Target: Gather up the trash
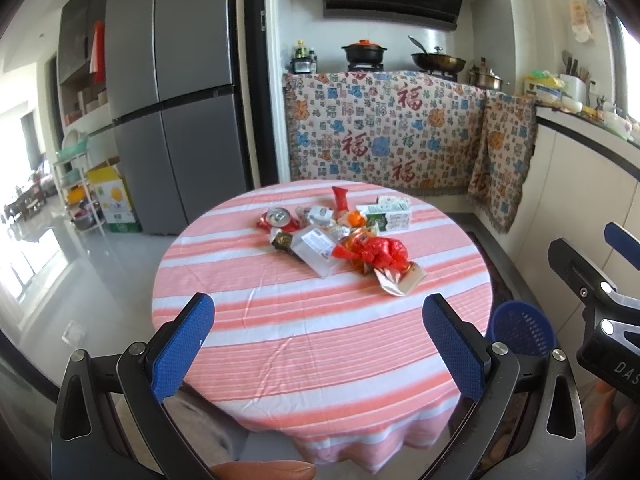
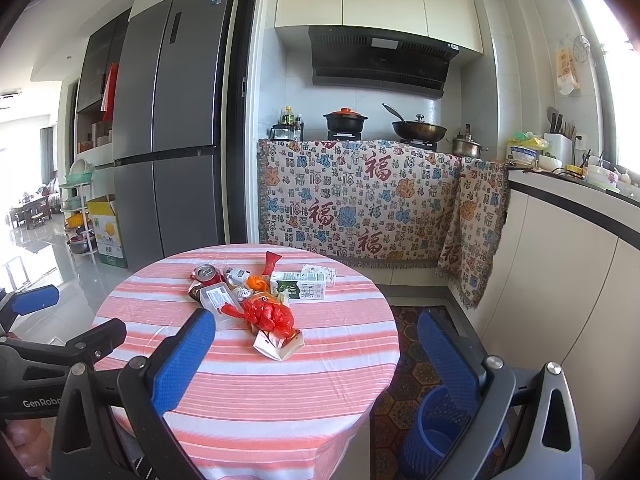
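Note:
A heap of trash lies in the middle of a round table with a pink striped cloth [image 1: 320, 320] [image 2: 248, 392]: a crushed red can [image 1: 278, 218] [image 2: 206, 274], a clear plastic box [image 1: 316, 248] [image 2: 218, 300], a red plastic bag [image 1: 380, 252] [image 2: 270, 316], a milk carton [image 1: 390, 218] [image 2: 300, 286] and a torn paper wrapper [image 1: 400, 280] [image 2: 278, 346]. My left gripper [image 1: 318, 336] is open and empty over the table's near side. My right gripper [image 2: 316, 356] is open and empty, to the right of the left one. A blue mesh bin [image 1: 522, 328] [image 2: 440, 424] stands on the floor right of the table.
A grey fridge [image 2: 176, 120] stands behind the table on the left. A counter draped in patterned cloth [image 2: 360, 208] carries pots at the back. A white cabinet run [image 2: 560, 280] lines the right wall. A patterned rug [image 2: 412, 344] lies under the bin.

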The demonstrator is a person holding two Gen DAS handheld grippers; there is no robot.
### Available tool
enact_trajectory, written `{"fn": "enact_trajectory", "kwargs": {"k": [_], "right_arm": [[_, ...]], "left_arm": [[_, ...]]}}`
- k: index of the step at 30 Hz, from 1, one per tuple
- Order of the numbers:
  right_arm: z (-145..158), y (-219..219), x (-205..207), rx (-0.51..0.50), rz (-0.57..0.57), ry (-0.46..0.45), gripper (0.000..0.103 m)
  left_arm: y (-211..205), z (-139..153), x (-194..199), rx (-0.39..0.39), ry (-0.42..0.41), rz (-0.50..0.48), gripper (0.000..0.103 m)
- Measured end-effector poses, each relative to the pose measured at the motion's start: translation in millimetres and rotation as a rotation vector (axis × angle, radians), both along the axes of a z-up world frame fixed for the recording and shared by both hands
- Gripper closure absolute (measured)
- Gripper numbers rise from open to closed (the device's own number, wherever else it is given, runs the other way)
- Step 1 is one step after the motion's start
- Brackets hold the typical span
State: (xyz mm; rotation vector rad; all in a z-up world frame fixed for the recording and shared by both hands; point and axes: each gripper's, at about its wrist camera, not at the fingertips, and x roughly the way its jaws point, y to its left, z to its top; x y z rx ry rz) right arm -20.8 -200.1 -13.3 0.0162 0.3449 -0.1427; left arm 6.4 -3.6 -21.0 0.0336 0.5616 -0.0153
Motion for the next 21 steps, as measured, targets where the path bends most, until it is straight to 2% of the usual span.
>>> {"fn": "enact_trajectory", "kwargs": {"k": [13,21], "right_arm": [[-17,-5,13,0.018,0.01,0.04,0.0],[-34,-21,28,0.039,-0.01,0.077,0.0]], "left_arm": [[2,-11,15,0.004,0.051,-0.003,0.0],[-6,-39,36,0.013,0.126,-0.014,0.0]]}}
